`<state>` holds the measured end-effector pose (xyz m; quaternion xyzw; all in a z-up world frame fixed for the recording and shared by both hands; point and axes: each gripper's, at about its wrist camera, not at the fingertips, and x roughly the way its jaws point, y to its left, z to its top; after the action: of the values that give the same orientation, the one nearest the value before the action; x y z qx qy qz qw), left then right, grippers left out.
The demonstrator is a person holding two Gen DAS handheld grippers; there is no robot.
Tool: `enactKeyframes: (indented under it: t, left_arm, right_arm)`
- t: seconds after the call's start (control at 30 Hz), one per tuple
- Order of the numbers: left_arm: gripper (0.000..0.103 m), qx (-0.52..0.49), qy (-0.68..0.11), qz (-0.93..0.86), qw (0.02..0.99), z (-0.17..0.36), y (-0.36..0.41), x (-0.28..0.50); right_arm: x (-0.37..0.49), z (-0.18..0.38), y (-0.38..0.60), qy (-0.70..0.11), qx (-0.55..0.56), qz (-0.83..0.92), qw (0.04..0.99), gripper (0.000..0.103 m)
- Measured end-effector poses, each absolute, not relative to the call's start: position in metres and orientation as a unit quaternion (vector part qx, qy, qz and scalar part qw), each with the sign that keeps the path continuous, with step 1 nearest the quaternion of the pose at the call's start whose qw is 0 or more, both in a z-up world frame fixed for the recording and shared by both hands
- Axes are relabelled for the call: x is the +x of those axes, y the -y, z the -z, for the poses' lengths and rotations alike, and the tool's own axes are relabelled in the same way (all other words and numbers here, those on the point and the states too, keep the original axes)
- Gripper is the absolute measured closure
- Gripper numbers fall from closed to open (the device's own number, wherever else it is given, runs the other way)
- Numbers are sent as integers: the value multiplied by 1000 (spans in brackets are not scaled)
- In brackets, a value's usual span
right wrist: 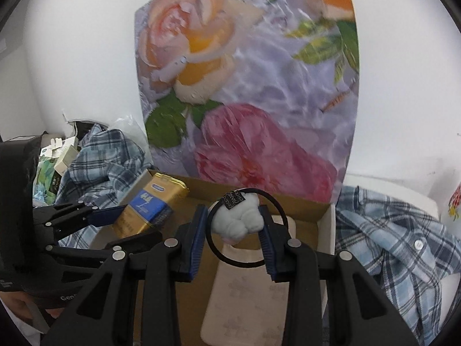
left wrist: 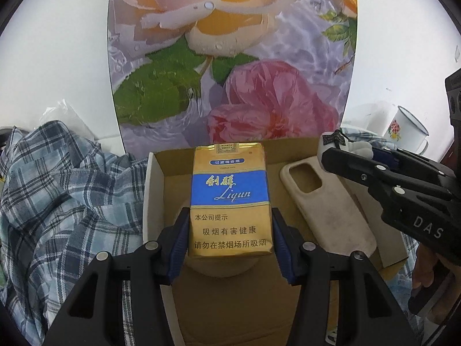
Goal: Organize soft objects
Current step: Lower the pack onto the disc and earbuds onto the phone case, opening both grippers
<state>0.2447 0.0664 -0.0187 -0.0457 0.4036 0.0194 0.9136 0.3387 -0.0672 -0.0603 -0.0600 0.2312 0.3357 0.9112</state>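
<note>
Pack: the gold-and-blue cigarette pack (left wrist: 230, 199) is pinched at its lower sides by the left gripper (left wrist: 230, 239), held tilted over the left half of the cardboard box (left wrist: 155, 173)
Hair tie: the right gripper (right wrist: 233, 230) is clamped on the white plush charm of a black hair tie (right wrist: 239, 219); its loop hangs free over the box
In the box: 1 cream phone case (left wrist: 325, 201) lies flat on the right side
Around: plaid shirt (left wrist: 57, 201) heaped on both sides, floral board (left wrist: 230, 57) behind, enamel mug (left wrist: 406, 129) far right
Risk: the 2 grippers are close together over 1 small box; they could knock each other, or the loop could snag a finger on release
Risk: the pack, dropped from a tilt, may land on edge against the wall
</note>
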Motion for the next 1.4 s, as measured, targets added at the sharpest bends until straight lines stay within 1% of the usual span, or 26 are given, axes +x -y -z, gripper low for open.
enactKeyframes:
  t: [0.27,0.53,0.63,0.67,0.7,0.73,0.77,0.8,0.83,0.87,0.9,0.93,1.07,1.13,1.27,1.4]
  left_arm:
    - [48,-34,-422,-25,906,26,-63,249]
    - [48,-20,-424,-28,905,26,-53,255]
    - [48,-15,-424,-24,905,26,-49,256]
    - [48,-12,-424,-23,905,26,-47,257]
    - [48,-9,-421,-22,907,26,-45,256]
    - [47,-8,-420,-21,907,26,-43,256]
    - [44,-7,-419,-19,908,26,-42,256]
    - [38,-6,-418,-19,908,25,-42,255]
    - [24,-4,-416,-26,909,25,-42,256]
    - [16,-4,-414,-30,910,24,-42,255]
    - [3,-6,-410,-32,911,23,-44,255]
    - [0,-10,-406,-32,913,22,-46,254]
    - [0,-36,-390,-17,920,16,-56,249]
    - [0,-42,-391,-13,919,16,-57,250]
    - [0,-21,-397,-30,917,19,-53,253]
    - [0,-21,-395,-34,918,19,-54,252]
  right_arm:
    - [346,69,66,-253,-61,-330,907,69]
    - [350,75,66,-264,-59,-324,907,64]
    - [352,75,67,-266,-51,-322,907,58]
    - [352,74,67,-266,-51,-321,907,53]
    - [351,73,68,-264,-49,-321,908,44]
    - [350,72,68,-259,-45,-323,909,38]
    - [349,71,69,-256,-42,-324,910,28]
    - [348,69,70,-252,-40,-324,911,25]
    - [347,68,70,-250,-40,-325,911,25]
    - [347,67,69,-248,-41,-324,912,24]
    - [347,67,69,-247,-42,-323,913,21]
    - [347,67,69,-248,-43,-322,913,19]
    - [347,67,68,-252,-39,-321,912,16]
    - [347,66,69,-251,-38,-323,912,12]
    - [346,64,70,-252,-30,-333,908,9]
    - [344,62,72,-246,-26,-335,909,7]
